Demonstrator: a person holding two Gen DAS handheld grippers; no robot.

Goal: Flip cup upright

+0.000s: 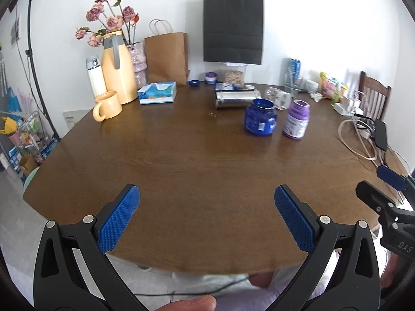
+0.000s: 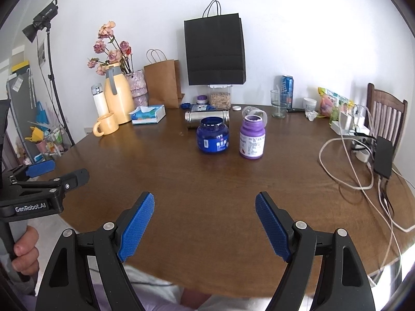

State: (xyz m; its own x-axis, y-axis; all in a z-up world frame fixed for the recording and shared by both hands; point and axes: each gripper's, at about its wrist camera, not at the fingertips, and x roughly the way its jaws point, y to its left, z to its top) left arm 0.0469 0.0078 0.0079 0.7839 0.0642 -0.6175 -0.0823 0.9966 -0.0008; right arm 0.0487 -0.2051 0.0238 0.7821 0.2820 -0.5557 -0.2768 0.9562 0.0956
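Surface: brown wooden desk (image 1: 181, 160) against a white wall.
Cup: steel cup (image 1: 237, 99) lying on its side at the far middle.
In front: 2 lidless jars, blue jar (image 1: 260, 117) and purple jar (image 1: 296, 119), upright, just before the cup.
Left tool (image 1: 207, 216): spread wide, holding nothing, over the near edge.
Right tool (image 2: 205, 226): spread wide, holding nothing.
Around: yellow mug (image 1: 107, 105), tissue box (image 1: 157, 92), cables (image 2: 363, 171).

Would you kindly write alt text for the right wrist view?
The open right claw hovers over a brown table, empty. Farther back a steel cup lies on its side behind a blue jar and purple bottle.
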